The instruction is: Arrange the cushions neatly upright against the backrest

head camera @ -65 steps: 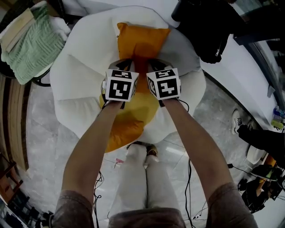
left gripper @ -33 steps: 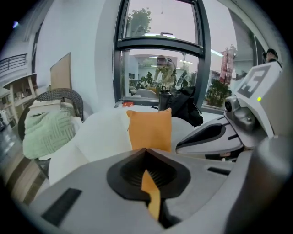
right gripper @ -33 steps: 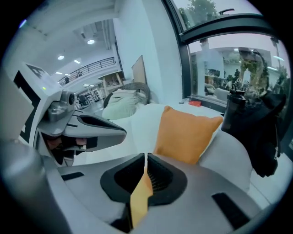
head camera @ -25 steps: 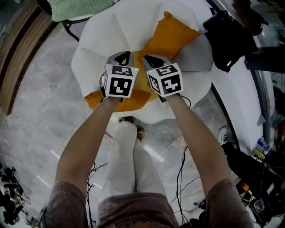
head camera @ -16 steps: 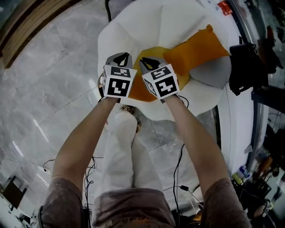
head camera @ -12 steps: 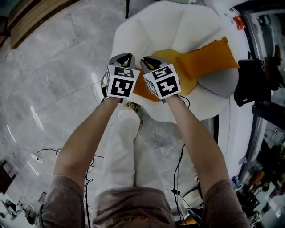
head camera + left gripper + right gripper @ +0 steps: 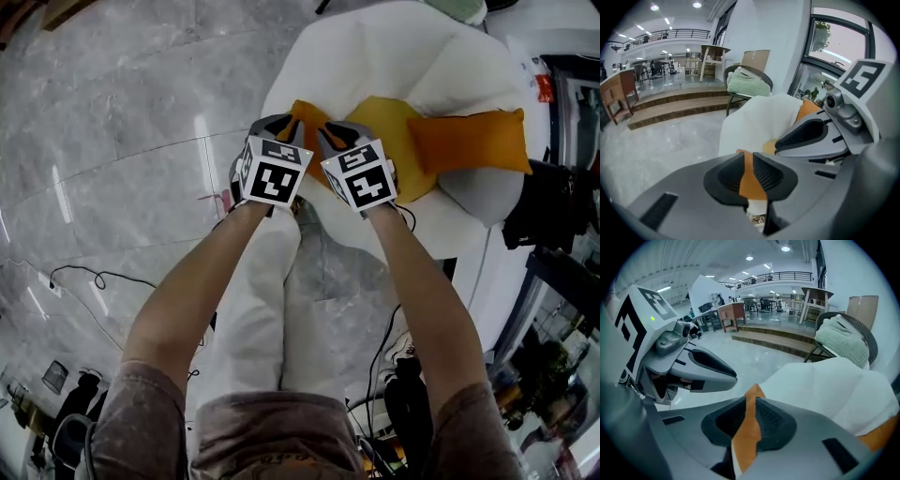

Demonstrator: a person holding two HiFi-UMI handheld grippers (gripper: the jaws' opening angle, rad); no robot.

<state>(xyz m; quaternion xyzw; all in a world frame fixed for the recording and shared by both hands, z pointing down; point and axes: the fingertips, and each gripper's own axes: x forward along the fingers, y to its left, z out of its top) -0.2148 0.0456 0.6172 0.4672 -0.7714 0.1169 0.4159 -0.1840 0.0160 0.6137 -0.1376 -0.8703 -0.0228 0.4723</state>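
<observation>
A yellow-orange cushion lies on the white armchair, with its near corner raised toward me. My left gripper and right gripper sit side by side on that corner. In the left gripper view the left gripper has orange fabric filling the gap between its pads, and its jaws are opening. In the right gripper view a thin fold of the same fabric stands between the pads of the right gripper, whose jaws are also opening. A second, orange cushion lies across the seat to the right.
A grey cushion rests at the chair's right edge, beside a black object. Marble floor lies to the left, with cables on it. A wicker chair holding a green towel and wooden steps stand behind.
The head view has swung, so the armchair now sits at the upper right. Both grippers have stayed together on the yellow-orange cushion's near corner, which now shows raised between them.
</observation>
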